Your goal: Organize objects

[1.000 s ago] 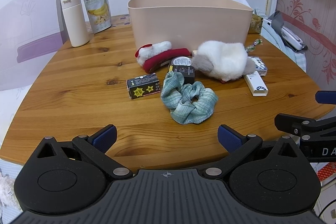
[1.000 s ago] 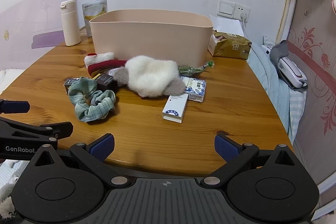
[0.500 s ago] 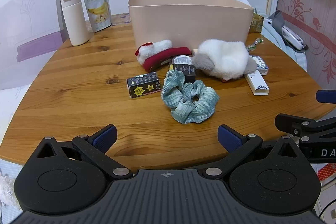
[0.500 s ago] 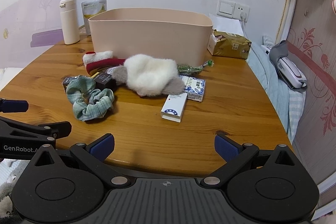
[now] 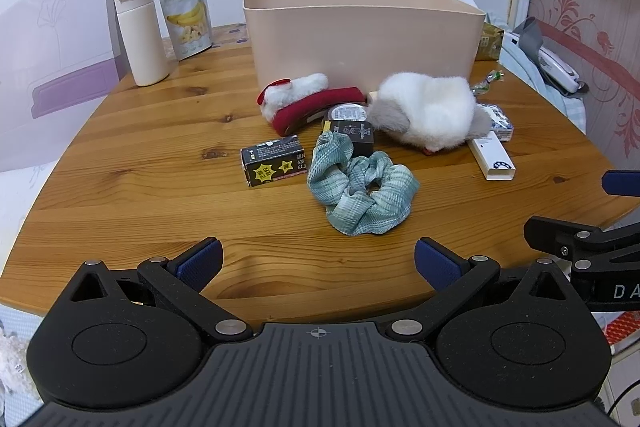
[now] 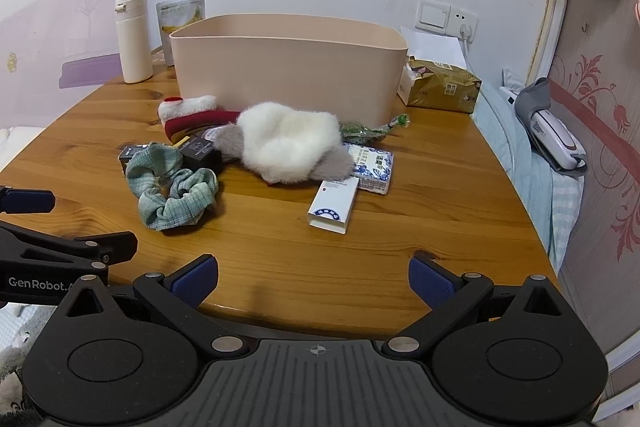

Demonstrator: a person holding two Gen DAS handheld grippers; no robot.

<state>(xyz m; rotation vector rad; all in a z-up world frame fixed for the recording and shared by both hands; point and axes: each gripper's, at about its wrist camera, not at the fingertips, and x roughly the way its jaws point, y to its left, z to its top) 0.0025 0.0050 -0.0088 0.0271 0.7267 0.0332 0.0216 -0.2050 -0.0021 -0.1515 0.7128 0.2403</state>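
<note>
— Where do the grippers stand?
— Both at the near edge of the round pine table point(image 5: 120, 163): left gripper point(image 5: 318, 263) and right gripper point(image 6: 314, 277) spread wide, holding nothing, over bare wood.
— And the clutter?
— Mid-table, before the smooth beige bin point(image 5: 362, 35): a crinkled green scrunchie point(image 5: 360, 193), a black carton point(image 5: 274, 166), a fluffy white plush point(image 6: 290, 143), a white box point(image 6: 334, 205).
</note>
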